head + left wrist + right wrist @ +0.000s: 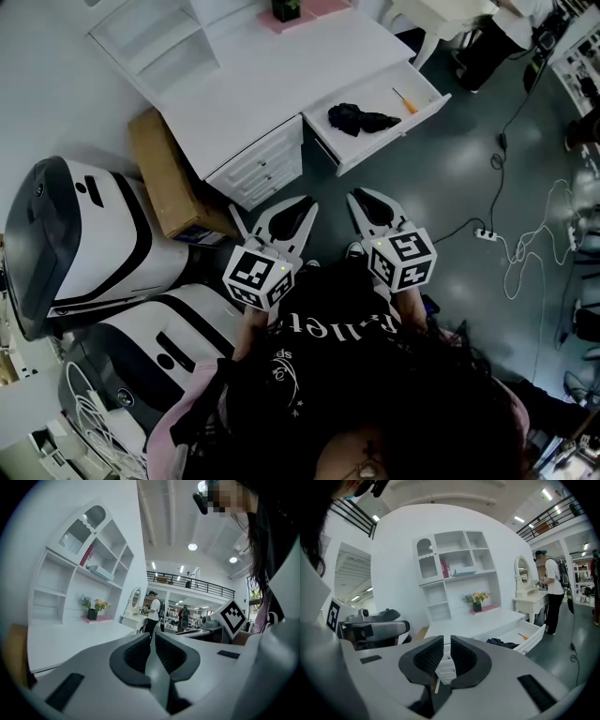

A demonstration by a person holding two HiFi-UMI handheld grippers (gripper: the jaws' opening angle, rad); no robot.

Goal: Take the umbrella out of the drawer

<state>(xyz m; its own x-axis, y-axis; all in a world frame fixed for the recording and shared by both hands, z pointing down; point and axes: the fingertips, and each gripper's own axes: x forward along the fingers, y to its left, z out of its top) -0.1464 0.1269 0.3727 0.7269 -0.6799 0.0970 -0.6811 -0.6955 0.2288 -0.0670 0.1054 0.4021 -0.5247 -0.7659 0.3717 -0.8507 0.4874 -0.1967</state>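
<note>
A black folded umbrella [361, 119] lies in the open white drawer [392, 142] of the white desk [253, 84], beside a thin orange tool [405, 100]. The right gripper view shows the umbrella [501, 642] in the drawer [536, 638] ahead and to the right. Both grippers are held close to the person's body, well short of the drawer. My left gripper [298, 214] [152, 637] is shut with nothing between its pads. My right gripper [364, 204] [446, 641] is also shut and empty, pointing slightly down towards the desk.
A cardboard box [169, 173] leans by the desk's stack of small drawers [261, 171]. Large white and black machines [84, 234] stand at the left. A power strip [486, 232] and cables lie on the floor at right. A person [553, 588] stands at a dressing table beyond.
</note>
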